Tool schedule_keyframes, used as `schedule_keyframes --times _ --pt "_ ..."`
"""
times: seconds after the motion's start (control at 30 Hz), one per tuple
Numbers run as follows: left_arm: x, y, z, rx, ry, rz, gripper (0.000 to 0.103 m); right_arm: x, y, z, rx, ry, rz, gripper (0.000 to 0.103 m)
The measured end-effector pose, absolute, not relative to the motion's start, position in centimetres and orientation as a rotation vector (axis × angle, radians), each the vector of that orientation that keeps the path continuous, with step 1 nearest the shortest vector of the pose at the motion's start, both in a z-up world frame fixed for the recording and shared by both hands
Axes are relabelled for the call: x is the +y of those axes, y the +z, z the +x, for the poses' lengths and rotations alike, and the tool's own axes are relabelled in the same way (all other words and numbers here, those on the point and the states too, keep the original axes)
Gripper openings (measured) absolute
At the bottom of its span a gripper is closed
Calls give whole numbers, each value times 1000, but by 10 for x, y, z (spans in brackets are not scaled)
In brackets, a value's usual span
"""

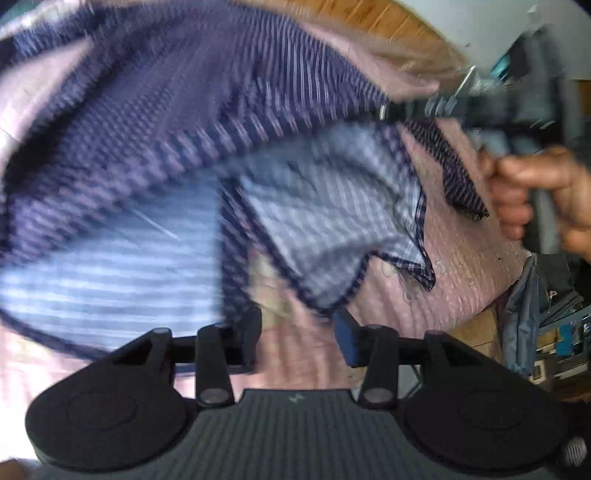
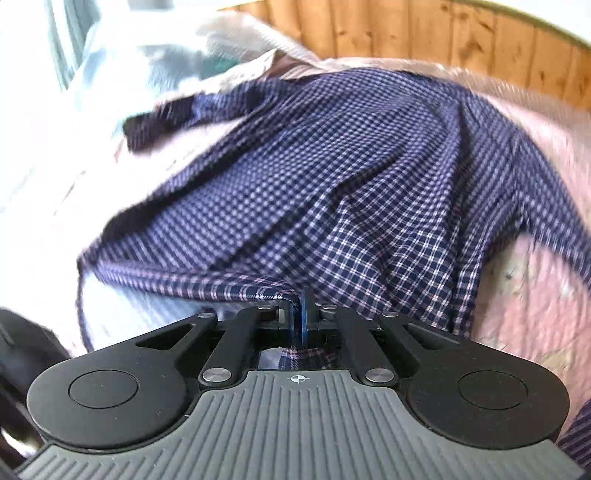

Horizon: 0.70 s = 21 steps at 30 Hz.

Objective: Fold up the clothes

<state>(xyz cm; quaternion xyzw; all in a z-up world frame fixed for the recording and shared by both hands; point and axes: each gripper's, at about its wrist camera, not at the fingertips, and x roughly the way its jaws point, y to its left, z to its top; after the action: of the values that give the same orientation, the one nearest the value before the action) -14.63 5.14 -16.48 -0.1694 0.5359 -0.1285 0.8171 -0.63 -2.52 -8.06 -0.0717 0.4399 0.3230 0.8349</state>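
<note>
A navy checked shirt [image 2: 332, 177] lies spread over a pink quilt [image 2: 524, 317], its paler inside showing in the left wrist view. My right gripper [image 2: 301, 317] is shut on the shirt's near hem, with fabric pinched between its blue pads. In the blurred left wrist view the shirt [image 1: 147, 129] is lifted, and a flap of it [image 1: 332, 221] hangs just beyond my left gripper [image 1: 299, 338]. That gripper stands open with only the quilt seen between its fingers. At the upper right of the same view, a hand [image 1: 535, 192] holds the right gripper [image 1: 406, 107] at the shirt's edge.
A wooden panel [image 2: 443, 33] runs behind the bed. Pale blue and white cloth [image 2: 110, 55] lies at the far left. Past the quilt's right edge [image 1: 480, 258] stand a grey bag [image 1: 521, 314] and cluttered shelves.
</note>
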Motion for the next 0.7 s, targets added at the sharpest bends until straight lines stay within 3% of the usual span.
schedule_keyframes --times 0.1,0.17,0.2,0.4,0.57,0.63,0.7 --pt "35 -180 -134 1138 -224 -416 48 -26 -77 -8 922 703 -144 1" --pt "34 -184 -128 1133 -192 -471 7 -28 -74 -13 911 706 -155 1" --pt "34 -185 -127 1129 -175 -496 1 -30 -73 -16 906 706 -160 2" --pt "82 -158 -171 1029 -51 -646 1 -62 -72 -48 855 647 -245 24" --pt "113 -168 -176 1133 65 -593 3 -80 -91 -78 852 591 -323 36" --pt "115 -163 -174 1140 111 -520 15 -80 -99 -98 861 587 -350 45" --pt "115 -148 -175 1101 98 -438 26 -76 -107 -119 869 584 -368 46"
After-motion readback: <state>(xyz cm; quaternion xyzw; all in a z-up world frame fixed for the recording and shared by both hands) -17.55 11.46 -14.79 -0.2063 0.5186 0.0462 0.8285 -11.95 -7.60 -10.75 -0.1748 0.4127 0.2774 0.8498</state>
